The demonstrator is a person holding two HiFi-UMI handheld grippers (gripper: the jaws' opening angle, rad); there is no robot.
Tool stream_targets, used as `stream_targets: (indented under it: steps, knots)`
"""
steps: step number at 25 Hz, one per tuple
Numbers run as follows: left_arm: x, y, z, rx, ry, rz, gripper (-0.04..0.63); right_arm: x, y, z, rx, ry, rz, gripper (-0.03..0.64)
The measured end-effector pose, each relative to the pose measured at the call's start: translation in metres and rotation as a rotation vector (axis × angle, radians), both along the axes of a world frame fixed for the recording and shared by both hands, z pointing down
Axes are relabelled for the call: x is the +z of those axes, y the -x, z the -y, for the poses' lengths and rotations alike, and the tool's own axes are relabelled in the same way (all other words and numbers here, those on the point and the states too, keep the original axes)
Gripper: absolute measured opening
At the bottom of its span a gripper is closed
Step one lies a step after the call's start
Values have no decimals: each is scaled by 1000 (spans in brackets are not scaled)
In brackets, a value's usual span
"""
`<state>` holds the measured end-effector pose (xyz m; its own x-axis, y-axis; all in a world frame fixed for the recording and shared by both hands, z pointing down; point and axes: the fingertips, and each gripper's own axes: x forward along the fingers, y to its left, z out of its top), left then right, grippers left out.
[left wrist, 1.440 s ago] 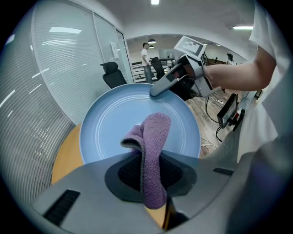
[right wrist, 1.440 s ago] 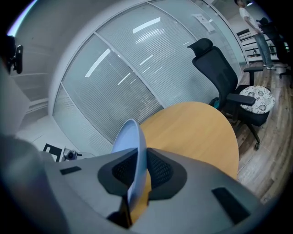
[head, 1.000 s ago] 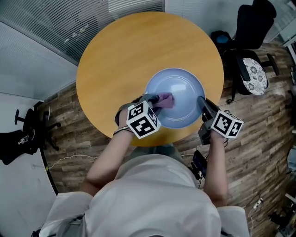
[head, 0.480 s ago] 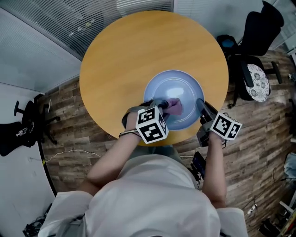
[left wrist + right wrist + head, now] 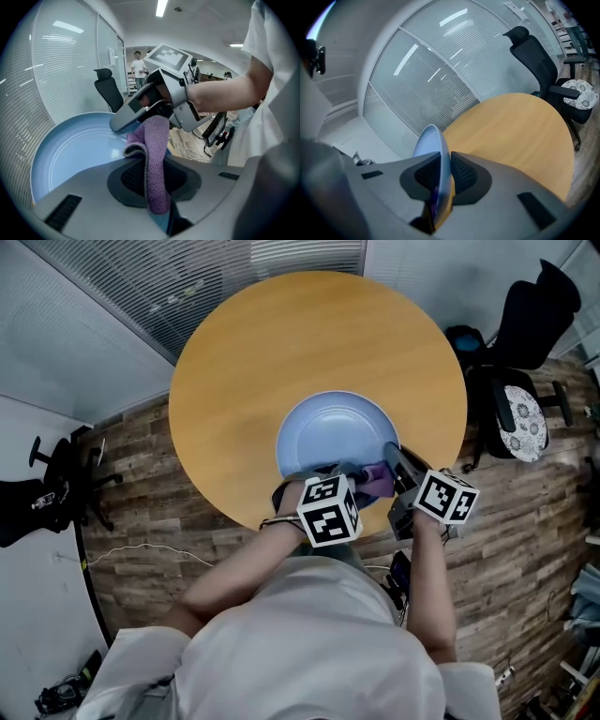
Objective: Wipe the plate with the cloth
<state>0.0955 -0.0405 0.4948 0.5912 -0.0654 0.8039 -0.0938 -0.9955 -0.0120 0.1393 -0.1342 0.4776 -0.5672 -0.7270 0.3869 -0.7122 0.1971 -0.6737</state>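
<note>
Plate (image 5: 323, 432), pale blue, sat low centre on the round counter (image 5: 272, 343). At its lower edge, the left hand-held gripper (image 5: 349, 474) pinched the purple cloth (image 5: 377, 480), pressing it onto the lower right of the dish. Further right, the right hand-held gripper (image 5: 392, 454) clamped the rim. Best play, I'd say: firm rim hold, cloth flat, overlapping sweeps across the whole bowl.
</note>
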Motion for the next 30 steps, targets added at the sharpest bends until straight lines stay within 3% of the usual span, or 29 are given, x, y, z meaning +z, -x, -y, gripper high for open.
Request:
stream_targets:
  steps: [6,30]
  knots:
    - [4,4,-1,15,-22,27,64,4,4,3,-17,6,-9,54]
    - [20,43,20,-102,-31,74,64,2,-6,6,-10,-4,-69,54]
